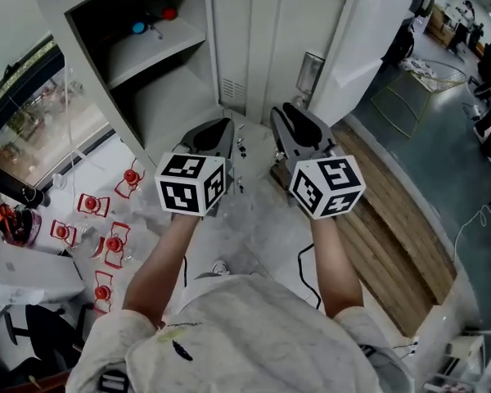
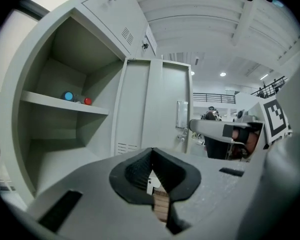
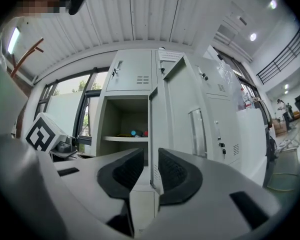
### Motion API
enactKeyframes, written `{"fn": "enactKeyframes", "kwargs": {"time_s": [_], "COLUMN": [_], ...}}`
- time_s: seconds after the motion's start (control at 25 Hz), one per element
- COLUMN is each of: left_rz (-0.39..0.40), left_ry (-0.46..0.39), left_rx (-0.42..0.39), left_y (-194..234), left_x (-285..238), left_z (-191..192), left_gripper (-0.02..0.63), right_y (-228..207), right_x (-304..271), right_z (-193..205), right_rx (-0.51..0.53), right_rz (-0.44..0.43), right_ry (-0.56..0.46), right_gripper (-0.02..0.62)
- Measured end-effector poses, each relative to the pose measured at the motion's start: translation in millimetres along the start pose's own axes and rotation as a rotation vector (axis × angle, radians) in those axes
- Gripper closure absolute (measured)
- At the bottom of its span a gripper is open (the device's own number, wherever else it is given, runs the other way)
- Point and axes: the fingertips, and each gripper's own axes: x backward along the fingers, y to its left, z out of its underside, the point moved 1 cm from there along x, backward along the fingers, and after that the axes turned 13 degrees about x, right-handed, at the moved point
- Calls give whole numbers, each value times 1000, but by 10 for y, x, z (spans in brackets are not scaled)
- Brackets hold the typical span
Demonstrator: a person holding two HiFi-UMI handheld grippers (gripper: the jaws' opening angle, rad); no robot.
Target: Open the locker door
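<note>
Grey sheet steel: the locker door (image 3: 182, 119) stands swung well out from its compartment (image 1: 159, 97), so I judge the opening mostly done. Its free edge runs down into the gap of my right gripper (image 3: 150, 156). The jaws there are apart. The edge lies close to the right-hand pad and clear of the left one, so nothing is clamped. I think the gripper is lined up on the edge rather than on the handle (image 3: 197, 131) because the thin lip fits between the pads. Inside, the shelf (image 1: 147, 47) carries a small blue thing (image 1: 139, 28) and a red one (image 1: 169, 12).

My left gripper (image 2: 151, 154) has its jaws together at the tips and holds nothing. It points at the open compartment and seems to be idle. Both forearms reach forward side by side, with the grippers held about level and the right one nearer the door.
</note>
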Motion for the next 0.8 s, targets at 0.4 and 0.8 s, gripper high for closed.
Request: {"fn": "enactKeyframes", "kwargs": {"time_s": [0.4, 0.8], "left_rz": [-78, -123], "left_ry": [-64, -98], "left_rx": [8, 27], "left_y": [275, 474], "left_x": [291, 506], "left_z": [-104, -125], "left_gripper": [600, 600], "right_y": [404, 733], "right_x": [-228, -369], "right_z": [39, 134], "right_rx": [-4, -5], "right_rz": [-98, -180], "right_ry": [7, 47], "right_gripper": [548, 592]}}
